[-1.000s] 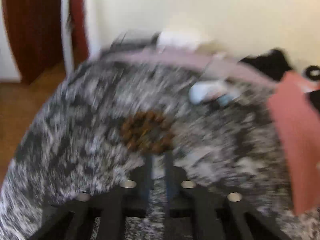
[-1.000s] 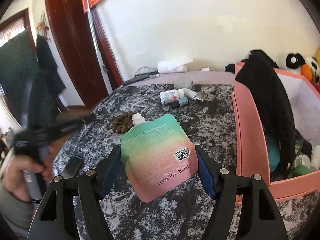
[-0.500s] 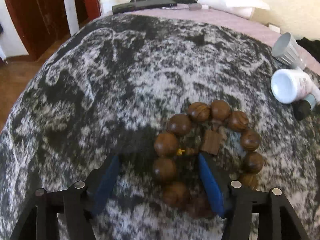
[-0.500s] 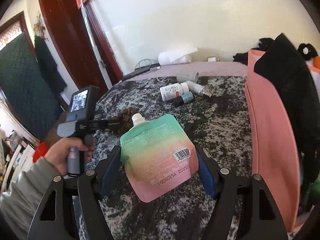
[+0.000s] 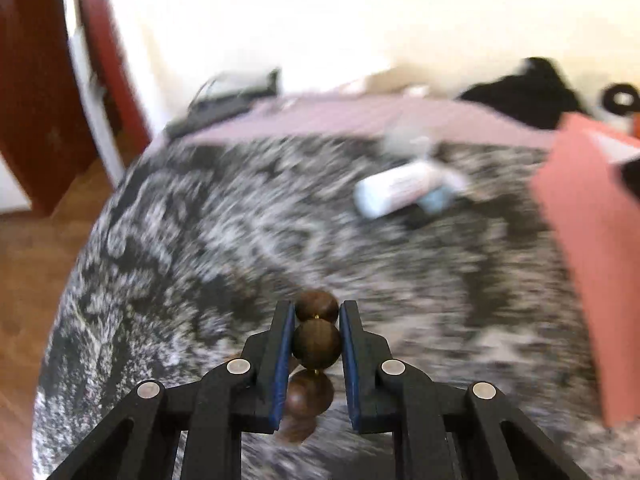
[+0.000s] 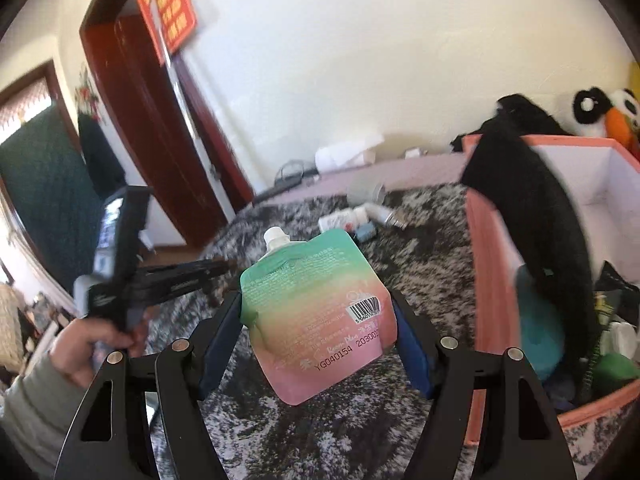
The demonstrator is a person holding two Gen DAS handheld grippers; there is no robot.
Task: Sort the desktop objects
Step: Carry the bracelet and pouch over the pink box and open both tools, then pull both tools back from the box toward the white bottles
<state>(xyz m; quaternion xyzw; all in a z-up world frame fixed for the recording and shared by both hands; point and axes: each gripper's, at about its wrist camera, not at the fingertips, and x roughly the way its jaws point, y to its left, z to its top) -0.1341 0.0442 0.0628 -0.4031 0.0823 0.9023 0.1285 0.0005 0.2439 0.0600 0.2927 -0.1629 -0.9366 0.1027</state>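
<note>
My left gripper (image 5: pixel 317 312) is shut on a brown wooden bead bracelet (image 5: pixel 316 344), lifted above the black-and-white patterned cloth (image 5: pixel 224 248); the other beads hang below the fingers. My right gripper (image 6: pixel 318 312) is shut on a green-to-pink spout pouch (image 6: pixel 316 316) with a white cap and a barcode, held upright above the cloth. In the right wrist view the left gripper (image 6: pixel 224 266) is a dark tool held by a hand (image 6: pixel 92 344) at the left. A pink box (image 6: pixel 492 280) stands to the right, also seen as a pink box (image 5: pixel 588 240) in the left wrist view.
A white bottle (image 5: pixel 396 192), a small dark bottle and a grey cap lie at the far side of the cloth. Black cloth (image 6: pixel 532 200) drapes over the box's wall; bottles lie inside it. Plush toys (image 6: pixel 604 112) sit behind. A red-brown door (image 6: pixel 132 128) stands left.
My left gripper has shut on the bead bracelet and lifted it off the cloth. The right gripper with the pouch has risen and turned toward the pink box.
</note>
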